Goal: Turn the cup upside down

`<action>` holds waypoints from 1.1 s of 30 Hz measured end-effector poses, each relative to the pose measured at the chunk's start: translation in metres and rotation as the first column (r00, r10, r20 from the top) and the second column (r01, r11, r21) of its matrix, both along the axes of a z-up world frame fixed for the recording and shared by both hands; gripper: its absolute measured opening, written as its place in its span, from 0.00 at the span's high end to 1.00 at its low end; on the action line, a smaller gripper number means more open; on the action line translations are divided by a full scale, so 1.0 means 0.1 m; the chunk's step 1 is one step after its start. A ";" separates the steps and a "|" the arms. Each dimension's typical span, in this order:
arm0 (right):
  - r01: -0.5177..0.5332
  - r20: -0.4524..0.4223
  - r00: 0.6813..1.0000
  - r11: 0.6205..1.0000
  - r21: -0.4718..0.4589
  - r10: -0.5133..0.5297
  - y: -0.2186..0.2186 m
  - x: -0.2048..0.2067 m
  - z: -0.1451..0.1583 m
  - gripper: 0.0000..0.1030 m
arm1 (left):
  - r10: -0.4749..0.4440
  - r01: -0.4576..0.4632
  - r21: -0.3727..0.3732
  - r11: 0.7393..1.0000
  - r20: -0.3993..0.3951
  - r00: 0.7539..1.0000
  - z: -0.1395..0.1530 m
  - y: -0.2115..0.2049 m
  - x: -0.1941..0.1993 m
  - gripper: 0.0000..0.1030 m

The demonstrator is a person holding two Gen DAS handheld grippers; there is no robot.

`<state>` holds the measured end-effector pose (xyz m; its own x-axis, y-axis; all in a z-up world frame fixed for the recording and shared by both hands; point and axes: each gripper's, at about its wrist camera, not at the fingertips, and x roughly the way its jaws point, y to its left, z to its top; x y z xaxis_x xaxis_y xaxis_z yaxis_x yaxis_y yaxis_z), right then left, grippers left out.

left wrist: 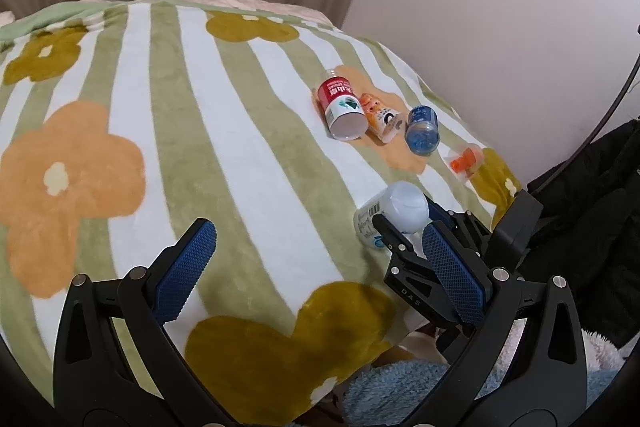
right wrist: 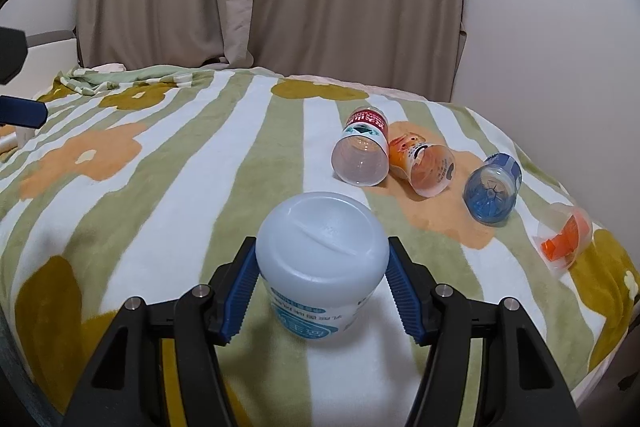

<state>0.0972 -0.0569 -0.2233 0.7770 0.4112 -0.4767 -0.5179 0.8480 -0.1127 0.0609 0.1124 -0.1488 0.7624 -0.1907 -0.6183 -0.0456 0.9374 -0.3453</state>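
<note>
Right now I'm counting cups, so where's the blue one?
The blue cup lies on its side on the right of the blanket, between the orange fish cup and the clear cup with orange inside.

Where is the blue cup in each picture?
Left wrist view: the blue cup lies on its side right of centre, between the orange fish cup and the clear cup with orange inside.
Right wrist view: the blue cup lies at the right, between the same two cups.
Shared landmark: the red-label cup, at the row's left end.
</note>
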 end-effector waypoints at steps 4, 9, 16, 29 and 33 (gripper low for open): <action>0.000 -0.014 1.000 1.000 0.007 0.001 0.00 0.02 0.02 0.43 | -0.001 0.001 0.000 1.000 0.001 1.000 0.00 -0.01 -0.01 0.00; -0.022 -0.055 0.998 0.997 0.070 0.026 -0.01 0.05 0.05 0.09 | 0.002 -0.003 0.016 1.000 0.009 1.000 0.02 -0.03 -0.04 0.00; -0.053 -0.039 0.998 0.996 0.069 0.055 0.03 0.03 0.04 0.01 | 0.009 -0.011 0.044 0.999 0.035 0.999 0.12 -0.06 -0.11 0.00; 0.123 0.155 0.978 0.985 0.120 -0.141 -0.76 -0.65 1.71 0.00 | -0.008 -0.104 0.255 0.961 0.405 0.914 1.18 -0.32 -0.53 0.00; 0.242 0.213 0.938 0.957 0.162 -0.274 -0.98 -0.98 2.16 0.00 | -0.049 -0.109 0.324 0.940 0.442 0.896 1.40 -0.57 -0.52 0.00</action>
